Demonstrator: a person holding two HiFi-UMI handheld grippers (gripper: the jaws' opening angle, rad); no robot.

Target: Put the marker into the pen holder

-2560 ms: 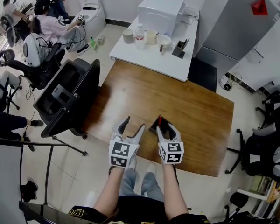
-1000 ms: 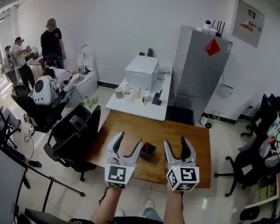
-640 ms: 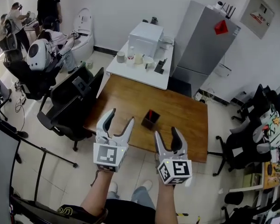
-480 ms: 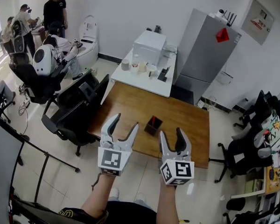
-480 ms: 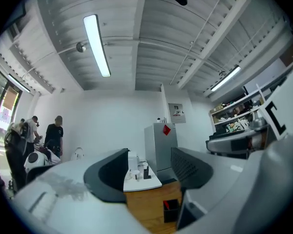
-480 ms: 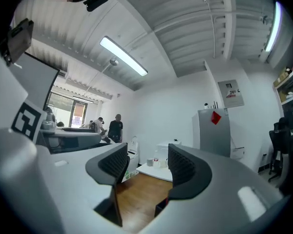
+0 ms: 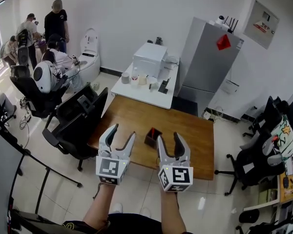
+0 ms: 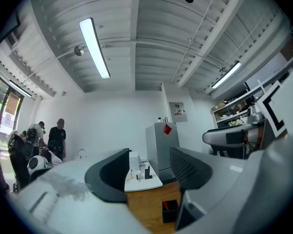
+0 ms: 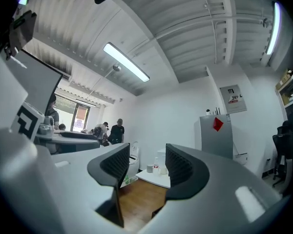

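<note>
A black pen holder (image 7: pixel 152 138) stands on the brown wooden table (image 7: pixel 188 133) near its front edge. A red marker (image 7: pixel 153 130) sticks up inside it. Both grippers hang in the air in front of the table, short of the holder. My left gripper (image 7: pixel 121 133) is open and empty, and the left gripper view shows the pen holder (image 8: pixel 170 211) with the marker (image 8: pixel 166 206) low between its jaws, far off. My right gripper (image 7: pixel 169 139) is open with its jaws closing on nothing, and the right gripper view looks over the table toward the far wall.
Behind the wooden table stands a white table (image 7: pixel 149 89) with a white box (image 7: pixel 149 60) and cups. A grey cabinet (image 7: pixel 205 62) is at the back right. A black office chair (image 7: pixel 80 116) stands left of the table. Several people are at the back left, and more chairs (image 7: pixel 263 155) stand on the right.
Both grippers have drawn back from the pen holder and now hang in front of the table edge. The head view has swung about. The right jaws stand a little narrower.
</note>
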